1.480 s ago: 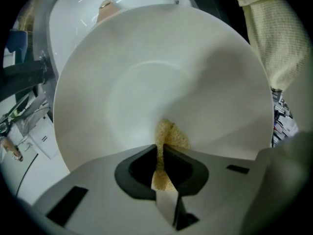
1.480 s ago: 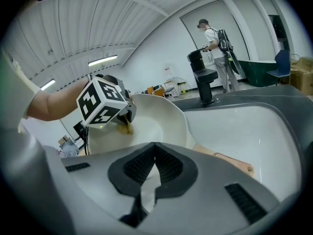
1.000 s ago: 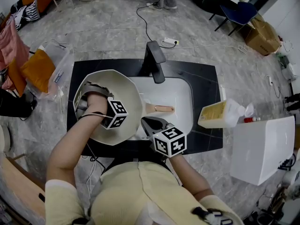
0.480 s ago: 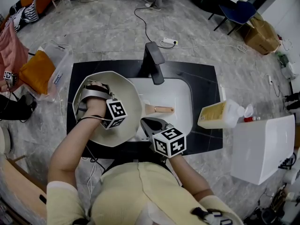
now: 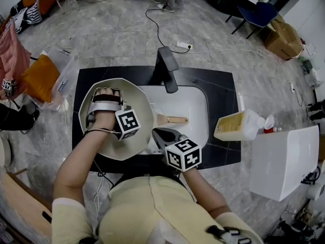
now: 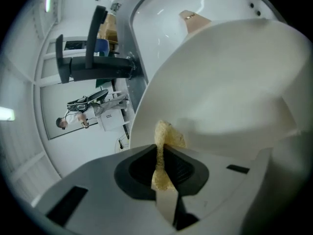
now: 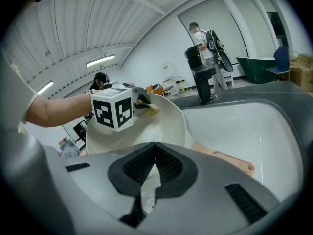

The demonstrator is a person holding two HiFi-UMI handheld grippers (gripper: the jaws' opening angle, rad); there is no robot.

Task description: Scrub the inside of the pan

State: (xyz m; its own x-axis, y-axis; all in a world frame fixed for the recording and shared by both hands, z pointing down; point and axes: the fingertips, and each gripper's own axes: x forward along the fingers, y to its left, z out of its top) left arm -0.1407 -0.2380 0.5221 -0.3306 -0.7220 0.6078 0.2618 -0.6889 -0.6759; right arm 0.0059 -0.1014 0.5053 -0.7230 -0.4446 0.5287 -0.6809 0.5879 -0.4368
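Observation:
A cream pan (image 5: 137, 108) with a wooden handle (image 5: 174, 119) rests tilted over the left side of the white sink (image 5: 195, 103). My left gripper (image 5: 104, 92) is inside the pan near its far rim, shut on a yellow sponge (image 6: 164, 135) that presses against the pan's inner wall (image 6: 234, 82). My right gripper (image 5: 161, 134) is at the pan's near rim beside the handle, shut on the rim. In the right gripper view the pan (image 7: 161, 124), the sponge (image 7: 149, 108) and the left gripper's marker cube (image 7: 113, 109) lie ahead of my right gripper (image 7: 154, 173).
A black faucet (image 5: 167, 65) stands at the back of the sink, set in a black counter (image 5: 223, 85). A yellow detergent bottle (image 5: 238, 125) lies on the counter at the right, beside a white box (image 5: 284, 159). Bags sit on the floor at the left.
My left gripper has slid with the sponge toward the pan's far rim. The right gripper and the pan have stayed put.

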